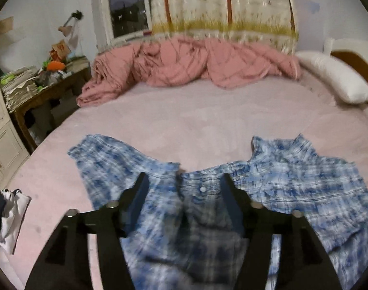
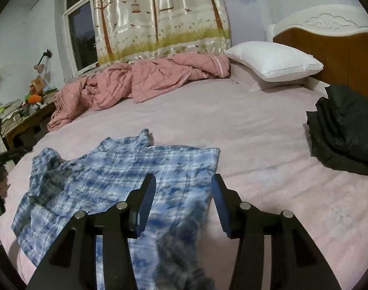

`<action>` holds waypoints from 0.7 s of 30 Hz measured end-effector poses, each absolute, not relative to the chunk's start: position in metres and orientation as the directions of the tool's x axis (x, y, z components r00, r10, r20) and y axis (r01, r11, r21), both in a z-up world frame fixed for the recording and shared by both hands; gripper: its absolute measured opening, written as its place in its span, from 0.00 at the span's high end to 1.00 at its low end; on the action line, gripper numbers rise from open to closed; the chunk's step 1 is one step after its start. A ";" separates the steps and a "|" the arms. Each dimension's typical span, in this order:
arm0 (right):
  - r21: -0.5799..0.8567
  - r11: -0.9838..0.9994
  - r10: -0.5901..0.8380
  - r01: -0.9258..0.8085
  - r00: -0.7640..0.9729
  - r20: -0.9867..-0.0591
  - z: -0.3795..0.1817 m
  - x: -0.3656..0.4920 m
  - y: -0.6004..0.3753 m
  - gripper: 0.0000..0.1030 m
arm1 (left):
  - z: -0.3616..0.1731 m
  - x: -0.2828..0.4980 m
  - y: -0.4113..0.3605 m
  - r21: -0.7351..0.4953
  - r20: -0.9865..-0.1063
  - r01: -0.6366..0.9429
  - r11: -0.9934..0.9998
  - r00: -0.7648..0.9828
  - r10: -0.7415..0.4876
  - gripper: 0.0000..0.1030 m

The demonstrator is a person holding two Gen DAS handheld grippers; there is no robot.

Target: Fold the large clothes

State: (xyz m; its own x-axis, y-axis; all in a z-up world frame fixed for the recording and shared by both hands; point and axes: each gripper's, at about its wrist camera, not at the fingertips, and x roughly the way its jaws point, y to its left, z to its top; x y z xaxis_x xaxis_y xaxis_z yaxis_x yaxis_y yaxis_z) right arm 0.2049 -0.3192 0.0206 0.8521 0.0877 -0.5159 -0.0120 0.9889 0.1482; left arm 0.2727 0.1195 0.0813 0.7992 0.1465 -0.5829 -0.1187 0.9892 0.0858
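A blue-and-white plaid shirt (image 1: pixel 292 181) lies spread and rumpled on the pink bed sheet (image 1: pixel 184 120), with a button placket showing between my left fingers. My left gripper (image 1: pixel 184 183) hovers over its middle with the jaws wide apart and no pad pressing on the cloth. In the right wrist view the shirt (image 2: pixel 111 176) stretches left of centre. My right gripper (image 2: pixel 184 181) stands open above the shirt's right edge; a blurred fold of the cloth hangs loose low between its fingers.
A crumpled pink quilt (image 2: pixel 140 84) lies along the far side and a white pillow (image 2: pixel 273 65) by the wooden headboard (image 2: pixel 328 48). A folded black garment (image 2: pixel 345 130) sits at the right, a white-and-dark cloth (image 1: pixel 7 217) at the left edge. A cluttered desk (image 1: pixel 39 87) stands beside the bed.
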 end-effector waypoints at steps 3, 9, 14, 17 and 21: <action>0.118 0.993 0.088 -0.030 0.846 -0.525 0.014 0.199 -0.305 0.51 | 0.094 0.240 0.146 0.051 -0.525 -0.147 0.988 0.837 0.152 0.12; 0.123 0.992 0.102 -0.038 0.814 -0.572 -0.003 0.195 -0.287 0.50 | 0.087 0.215 0.199 -0.003 -0.528 -0.217 0.976 0.829 0.182 0.10; 0.147 0.988 0.122 -0.042 0.793 -0.597 -0.014 0.193 -0.280 0.49 | 0.065 0.217 0.239 -0.086 -0.565 -0.290 0.953 0.802 0.193 0.10; 0.127 0.991 0.104 -0.033 0.785 -0.611 -0.021 0.195 -0.275 0.48 | 0.050 0.233 0.270 -0.134 -0.592 -0.394 0.909 0.768 0.245 0.11; 0.075 0.997 0.064 -0.023 0.793 -0.606 -0.024 0.195 -0.270 0.48 | 0.023 0.265 0.301 -0.168 -0.661 -0.416 0.894 0.720 0.211 0.14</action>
